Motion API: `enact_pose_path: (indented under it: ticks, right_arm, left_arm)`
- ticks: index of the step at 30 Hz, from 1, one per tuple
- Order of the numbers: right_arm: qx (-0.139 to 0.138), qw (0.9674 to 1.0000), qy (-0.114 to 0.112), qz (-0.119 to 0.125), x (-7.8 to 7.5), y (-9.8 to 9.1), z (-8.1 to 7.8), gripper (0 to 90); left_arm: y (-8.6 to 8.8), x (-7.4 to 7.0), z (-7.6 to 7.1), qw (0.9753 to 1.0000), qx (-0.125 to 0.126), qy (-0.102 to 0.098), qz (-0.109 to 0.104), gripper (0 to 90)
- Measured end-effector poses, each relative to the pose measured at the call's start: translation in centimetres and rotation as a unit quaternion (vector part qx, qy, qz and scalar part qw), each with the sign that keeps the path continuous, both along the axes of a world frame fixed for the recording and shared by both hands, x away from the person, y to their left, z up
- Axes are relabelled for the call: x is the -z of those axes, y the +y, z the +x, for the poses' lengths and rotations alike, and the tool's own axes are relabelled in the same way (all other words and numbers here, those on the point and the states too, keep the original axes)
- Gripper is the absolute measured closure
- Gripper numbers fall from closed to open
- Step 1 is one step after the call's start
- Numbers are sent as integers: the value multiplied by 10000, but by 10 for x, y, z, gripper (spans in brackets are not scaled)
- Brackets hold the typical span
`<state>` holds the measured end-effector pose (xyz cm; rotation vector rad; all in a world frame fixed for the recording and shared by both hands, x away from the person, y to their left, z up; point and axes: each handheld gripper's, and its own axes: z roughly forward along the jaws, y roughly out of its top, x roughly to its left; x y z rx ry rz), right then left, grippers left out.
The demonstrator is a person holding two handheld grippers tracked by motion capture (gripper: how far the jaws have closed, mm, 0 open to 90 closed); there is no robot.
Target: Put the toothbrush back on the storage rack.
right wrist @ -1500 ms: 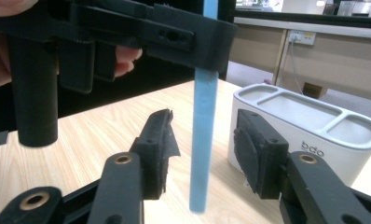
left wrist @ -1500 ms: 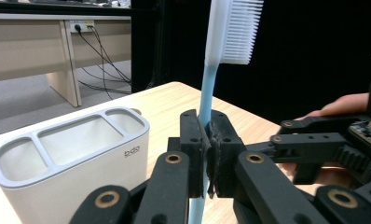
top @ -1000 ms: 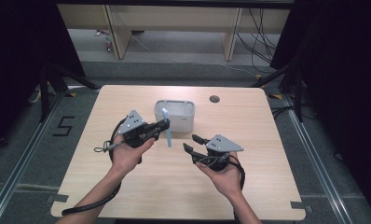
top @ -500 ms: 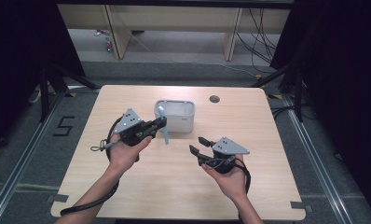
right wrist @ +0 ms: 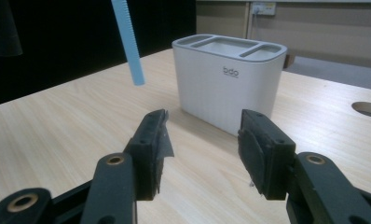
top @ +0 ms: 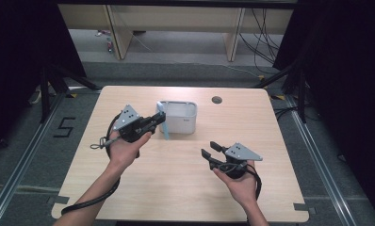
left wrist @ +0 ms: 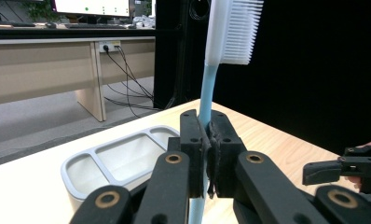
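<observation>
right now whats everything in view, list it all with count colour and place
toothbrush: one, light blue handle with white bristles, held upright off the table beside the holder's left side
holder: one, white-grey, three compartments, far middle of the table
table: one, light wood, with a round cable hole near its far edge
desks: pale wood, on the floor beyond the table, cables under them
monitor: one, lit, on the far desk in the left gripper view
left tongs: one, black, shut on the toothbrush handle
right tongs: one, black, open with nothing between, low over the near right of the table, facing the holder
hands: two, one on each gripper
</observation>
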<state>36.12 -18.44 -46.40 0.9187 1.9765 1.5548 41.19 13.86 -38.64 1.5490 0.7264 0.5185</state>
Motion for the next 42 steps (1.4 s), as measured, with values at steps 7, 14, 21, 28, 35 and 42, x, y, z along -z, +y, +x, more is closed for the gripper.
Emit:
enact_pose_path:
  ticks: [7, 14, 21, 28, 35, 42]
  right_arm:
    - [-3, 10000, -23, 89, 6, -2, 6, 523]
    - [16, 10000, -14, 84, 18, -7, 7, 523]
    - [128, 9999, -18, -81, 24, -19, -2, 522]
    - [219, 9997, 76, 36, 27, -20, -8, 522]
    - [202, 9998, -3, -15, 32, -19, -9, 522]
    - [207, 9997, -131, 17, 34, -18, -11, 521]
  left_arm:
    - [5, -6, 5, 9998, -116, -139, 21, 855]
    - [8, -6, 11, 9997, -188, -178, -15, 855]
    - [9, -11, 15, 9991, -280, -306, -12, 855]
    - [11, -13, 20, 9991, -308, -306, -28, 855]
    - [12, -14, 25, 9989, -350, -319, 12, 855]
    - [13, -18, 33, 9985, -442, -333, -6, 855]
